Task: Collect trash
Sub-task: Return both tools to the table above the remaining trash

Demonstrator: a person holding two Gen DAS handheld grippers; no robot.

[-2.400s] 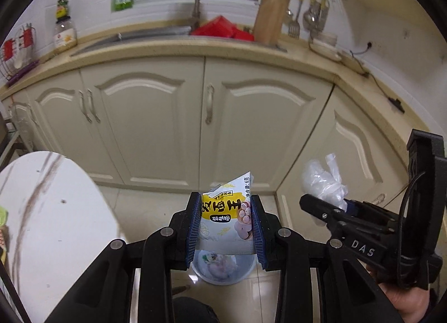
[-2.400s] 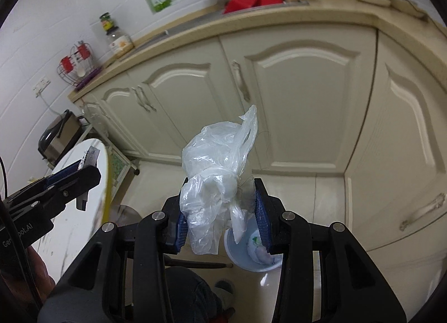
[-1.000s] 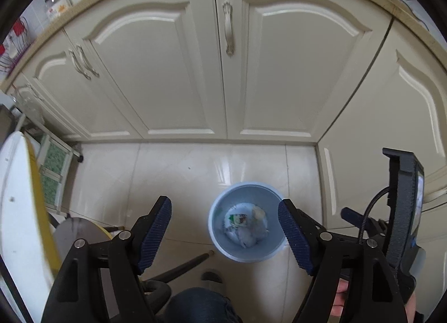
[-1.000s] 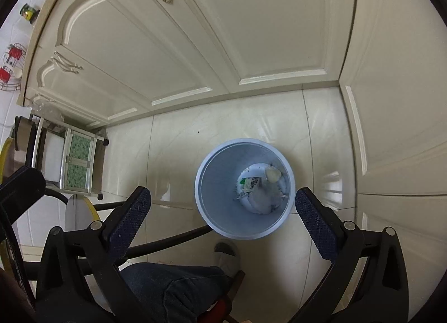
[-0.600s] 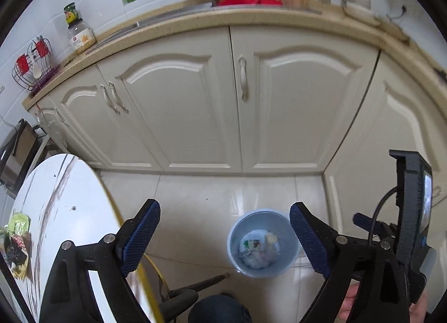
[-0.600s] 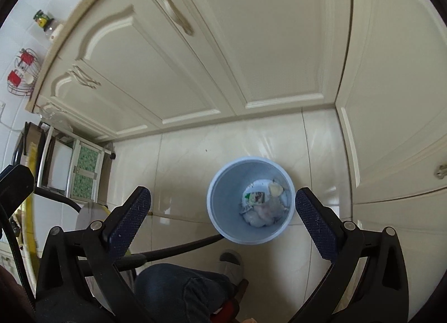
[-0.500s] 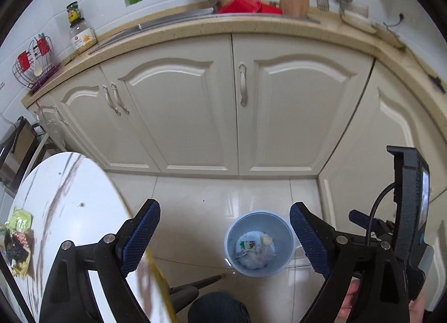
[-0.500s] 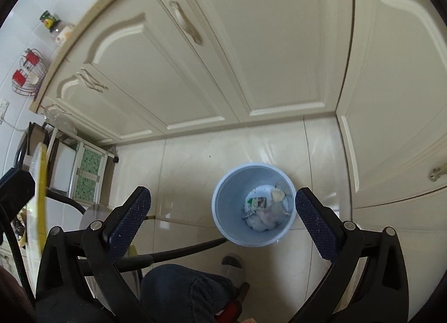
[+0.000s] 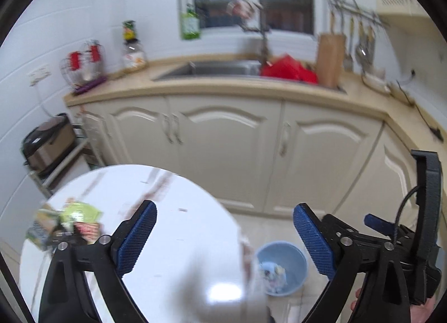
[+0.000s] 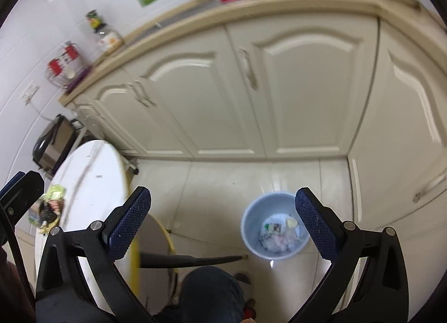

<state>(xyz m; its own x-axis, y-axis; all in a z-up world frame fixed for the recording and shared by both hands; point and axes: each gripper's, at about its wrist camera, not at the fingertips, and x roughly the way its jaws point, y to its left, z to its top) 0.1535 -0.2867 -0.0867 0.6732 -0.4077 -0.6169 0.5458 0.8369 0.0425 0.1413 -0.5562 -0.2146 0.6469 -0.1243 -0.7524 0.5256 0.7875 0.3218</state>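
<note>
Tongs in both my hands gape wide with nothing between their blue pads. A couple of seconds ago my left tongs [image 9: 225, 235] pinched a yellow snack packet and my right tongs [image 10: 223, 225] clamped a crumpled clear plastic bag; both items have since gone into the bin [image 10: 275, 229], where pale wrappers and scraps lie heaped at the bottom. The light blue bin [image 9: 280, 270] stands on the glossy tiled floor [image 10: 223, 180], near the cream cupboard doors [image 9: 232, 152].

Compared with half a second ago, my left camera has swung up and to the left. The round white worktop [image 9: 178, 242] now fills the lower left of that view, and the bin shows low between my left pads, right of the worktop's edge. More trash [image 9: 65, 224] sits on the far left of the worktop: a blurred heap of green, red and dark wrappers, well apart from the bin.

From my right camera, the same heap of trash [image 10: 49, 208] lies at the left, and the bin sits just beside my right-hand pad.
</note>
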